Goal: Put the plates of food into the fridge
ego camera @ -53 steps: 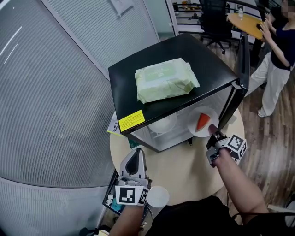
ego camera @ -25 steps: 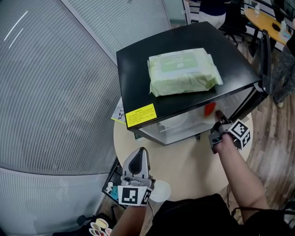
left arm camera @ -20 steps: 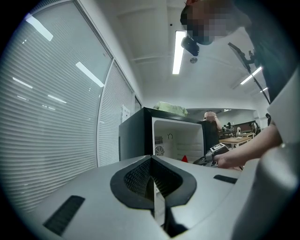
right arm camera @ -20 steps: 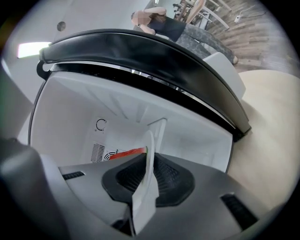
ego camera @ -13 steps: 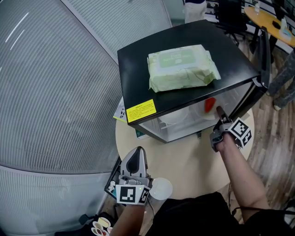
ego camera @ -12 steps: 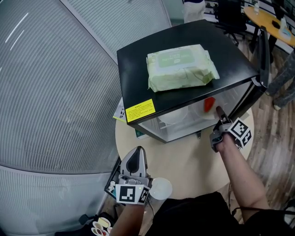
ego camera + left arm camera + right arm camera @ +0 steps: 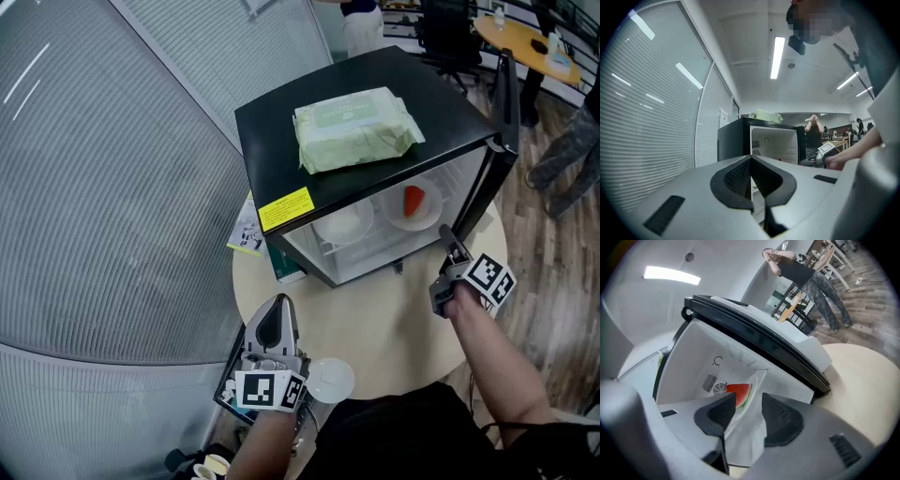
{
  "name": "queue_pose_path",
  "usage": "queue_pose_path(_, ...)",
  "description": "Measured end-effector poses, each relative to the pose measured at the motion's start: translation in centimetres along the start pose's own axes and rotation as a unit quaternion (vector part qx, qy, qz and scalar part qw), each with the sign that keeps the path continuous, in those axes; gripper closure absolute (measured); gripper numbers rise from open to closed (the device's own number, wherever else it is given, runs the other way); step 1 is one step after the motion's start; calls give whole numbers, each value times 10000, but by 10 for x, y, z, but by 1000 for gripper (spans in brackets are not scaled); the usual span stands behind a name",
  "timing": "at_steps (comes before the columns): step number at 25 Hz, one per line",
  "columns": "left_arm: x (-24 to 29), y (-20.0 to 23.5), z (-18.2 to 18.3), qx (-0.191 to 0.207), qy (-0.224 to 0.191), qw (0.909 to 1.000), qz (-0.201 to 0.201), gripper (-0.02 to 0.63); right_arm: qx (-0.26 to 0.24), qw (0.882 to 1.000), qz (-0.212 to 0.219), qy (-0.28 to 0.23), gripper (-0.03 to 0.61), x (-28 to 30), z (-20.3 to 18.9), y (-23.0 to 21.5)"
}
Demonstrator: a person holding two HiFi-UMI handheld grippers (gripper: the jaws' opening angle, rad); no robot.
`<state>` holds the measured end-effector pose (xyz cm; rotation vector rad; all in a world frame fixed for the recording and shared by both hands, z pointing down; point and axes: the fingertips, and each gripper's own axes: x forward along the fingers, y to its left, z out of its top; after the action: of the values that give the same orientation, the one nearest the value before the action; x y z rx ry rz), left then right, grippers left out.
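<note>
The black mini fridge [image 7: 281, 159] stands on a round table with its door [image 7: 500, 112] swung open at the right. On its shelf lie a white plate [image 7: 424, 217] with a red watermelon slice [image 7: 412, 199] and another white dish [image 7: 342, 225] to the left. My right gripper [image 7: 448, 244] hovers just outside the opening, clear of the plate; its jaws have just been opening and hold nothing. In the right gripper view the right gripper [image 7: 749, 399] frames the watermelon slice [image 7: 739, 391] farther in. My left gripper [image 7: 273, 323] is shut and empty near the table's front edge.
A green pack of wipes [image 7: 352, 127] lies on the fridge top. A white round thing [image 7: 330, 380] sits beside my left hand. The beige table [image 7: 375, 323] ends close behind the grippers. A blinds-covered glass wall [image 7: 103, 187] curves along the left. People stand at the far right.
The right gripper let go of the watermelon plate, opened, and drew back from the fridge toward the table. The plate stays on the shelf. The left gripper shifted slightly.
</note>
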<state>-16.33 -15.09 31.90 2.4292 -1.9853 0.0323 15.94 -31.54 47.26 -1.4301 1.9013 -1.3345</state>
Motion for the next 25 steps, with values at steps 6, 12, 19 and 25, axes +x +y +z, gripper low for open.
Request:
queue_pose_path(6,-38,20,-2,-91,-48,9999,-118,611,-239,9996,-35,-133,407,-49,-28,15)
queue_pose_path(12,-86,43,-2,-98,-129,9995,-263,611,-405,9992,-27,-43,407,-95,-91,33)
queue_pose_path(19,-148,69,-16,-156,-30,9990,-420,611,-344,9992,-166,110,407,-148,-175,40)
queue_pose_path(25,-187,76,-25,-146,-15,9983,-568,611,-337,9988,-252,266,407,-184,-234,40)
